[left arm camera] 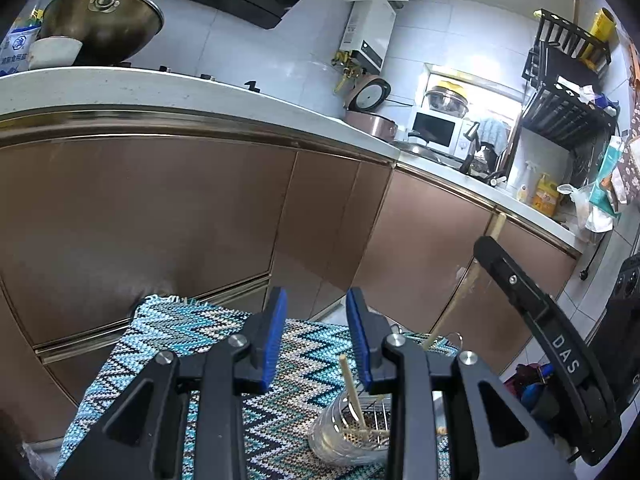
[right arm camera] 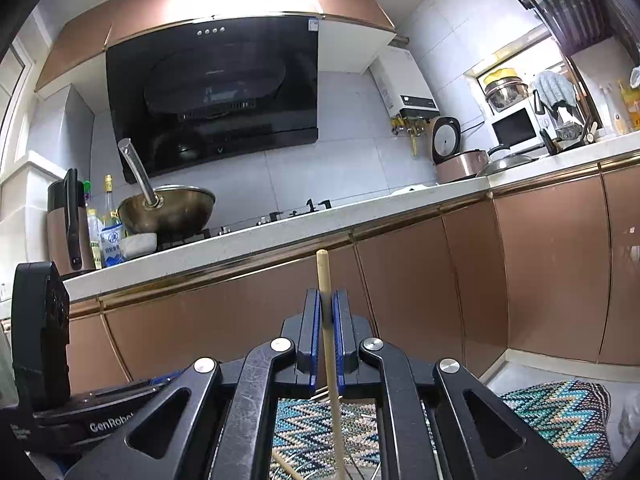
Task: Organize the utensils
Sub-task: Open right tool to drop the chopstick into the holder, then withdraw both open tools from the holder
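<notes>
Between the blue pads of our right gripper stands a wooden chopstick — clamped upright, its top poking above the fingertips, its lower length running down toward the zigzag cloth. Our left gripper hangs with its jaws parted and nothing between them, above the same cloth. Just below and to the right of it sits a clear utensil cup with another chopstick leaning inside — near the right-hand finger, but we cannot tell whether it touches.
</notes>
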A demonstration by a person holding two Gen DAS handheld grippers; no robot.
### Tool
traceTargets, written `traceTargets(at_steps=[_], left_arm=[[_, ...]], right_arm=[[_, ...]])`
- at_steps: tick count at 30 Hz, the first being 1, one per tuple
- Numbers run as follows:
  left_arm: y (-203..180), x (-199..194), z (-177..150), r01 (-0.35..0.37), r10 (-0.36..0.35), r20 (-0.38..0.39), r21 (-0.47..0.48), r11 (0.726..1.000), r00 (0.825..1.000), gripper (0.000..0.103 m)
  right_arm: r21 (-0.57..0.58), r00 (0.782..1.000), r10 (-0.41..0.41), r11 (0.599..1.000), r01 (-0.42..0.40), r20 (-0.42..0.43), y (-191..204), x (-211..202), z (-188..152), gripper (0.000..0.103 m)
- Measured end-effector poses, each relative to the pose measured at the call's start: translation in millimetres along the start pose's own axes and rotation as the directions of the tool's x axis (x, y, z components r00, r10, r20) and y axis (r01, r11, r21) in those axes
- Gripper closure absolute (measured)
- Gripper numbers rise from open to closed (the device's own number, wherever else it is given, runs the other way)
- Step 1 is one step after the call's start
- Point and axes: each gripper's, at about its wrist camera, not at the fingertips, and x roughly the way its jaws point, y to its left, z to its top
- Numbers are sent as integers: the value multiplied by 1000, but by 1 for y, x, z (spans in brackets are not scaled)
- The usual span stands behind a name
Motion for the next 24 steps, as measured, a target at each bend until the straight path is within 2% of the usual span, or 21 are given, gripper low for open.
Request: traceTargets(at_steps=[3, 5, 7, 9, 24], left_arm=[[4, -8, 0, -3, 3, -3, -4, 1000, 1000, 73], [7, -15, 1, -8, 8, -6, -6, 1000, 1000, 73], [9, -20, 1, -9, 9, -10, -7, 1000, 1000, 73], [12, -30, 1, -14, 13, -9, -6, 1000, 1000, 73], [45, -115, 3, -75, 74, -21, -28, 997, 997, 73]], right_arm=[[-10, 1000, -5, 1000, 5, -18, 4, -3, 2, 92], [-17, 1000, -13, 1000, 13, -27, 7, -7, 3, 85], [-21, 999, -19, 1000, 18, -32, 10, -12, 6, 74], [-31, 999, -28, 999, 27, -33, 13, -17, 9, 70], [-76, 992, -115, 991, 110, -60, 43, -98, 34, 67]])
